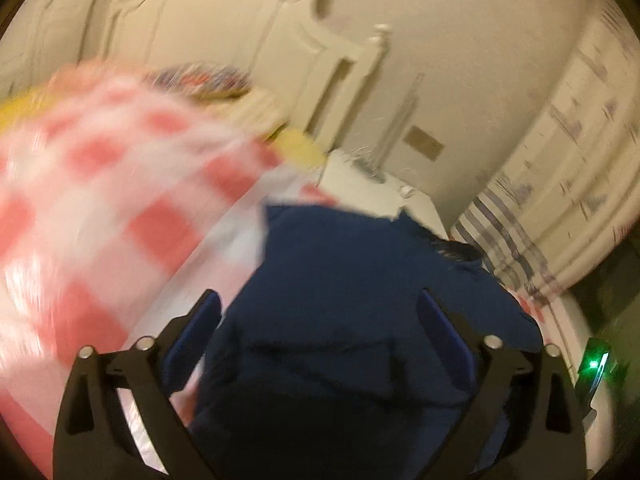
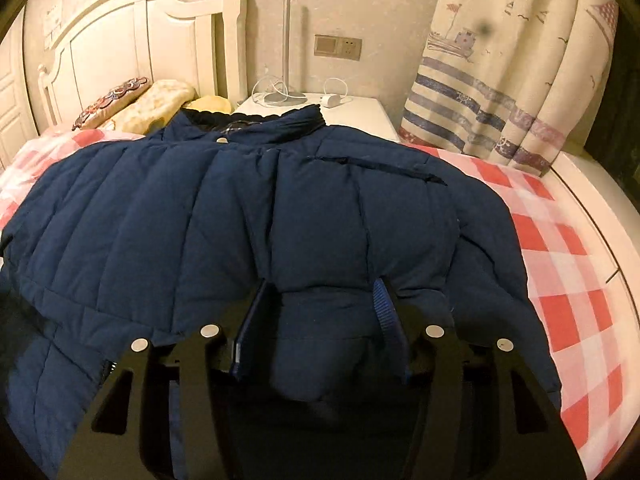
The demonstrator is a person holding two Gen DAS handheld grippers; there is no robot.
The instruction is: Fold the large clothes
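A dark blue quilted jacket (image 2: 248, 216) lies spread across the bed, its collar toward the headboard. My right gripper (image 2: 320, 316) stands over its near part. Its jaws are partly apart, and a padded fold of the jacket fills the gap and touches both blue pads (image 2: 252, 320). The left wrist view is blurred. There my left gripper (image 1: 320, 320) is wide open above the jacket (image 1: 352, 280), and the dark fabric lies between and below its fingers (image 1: 196, 328) without being pinched.
The bed has a red-and-white checked cover (image 2: 560, 248) and a white headboard (image 2: 120, 40) with pillows (image 2: 152, 104). A white nightstand (image 2: 360, 116) holds a lamp and a charger. A striped curtain (image 2: 500, 80) hangs at the right.
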